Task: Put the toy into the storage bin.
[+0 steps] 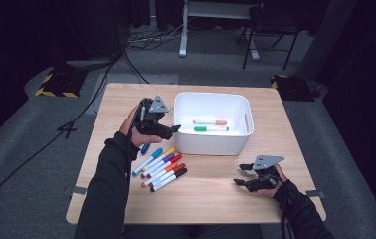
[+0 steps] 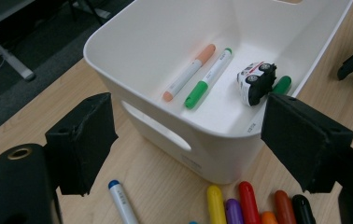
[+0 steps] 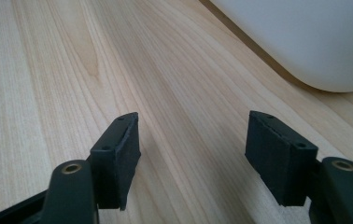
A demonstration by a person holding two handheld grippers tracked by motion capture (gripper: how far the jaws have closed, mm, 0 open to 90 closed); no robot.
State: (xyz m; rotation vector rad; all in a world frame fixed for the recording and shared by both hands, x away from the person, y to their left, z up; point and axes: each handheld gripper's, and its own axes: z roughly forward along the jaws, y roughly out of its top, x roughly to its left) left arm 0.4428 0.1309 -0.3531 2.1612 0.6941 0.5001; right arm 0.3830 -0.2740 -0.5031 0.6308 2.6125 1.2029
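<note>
Left gripper (image 1: 176, 129), jaws apart and empty, hovers at the white bin (image 2: 221, 154) holding markers (image 2: 187, 74); a toy car (image 2: 257, 82) apparently hides a green one. Right gripper (image 1: 239, 175) open.

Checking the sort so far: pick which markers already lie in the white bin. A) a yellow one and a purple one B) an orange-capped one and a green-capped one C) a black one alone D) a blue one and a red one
B: in the left gripper view the orange-capped marker and the green-capped marker lie side by side on the floor of the white bin.
</note>
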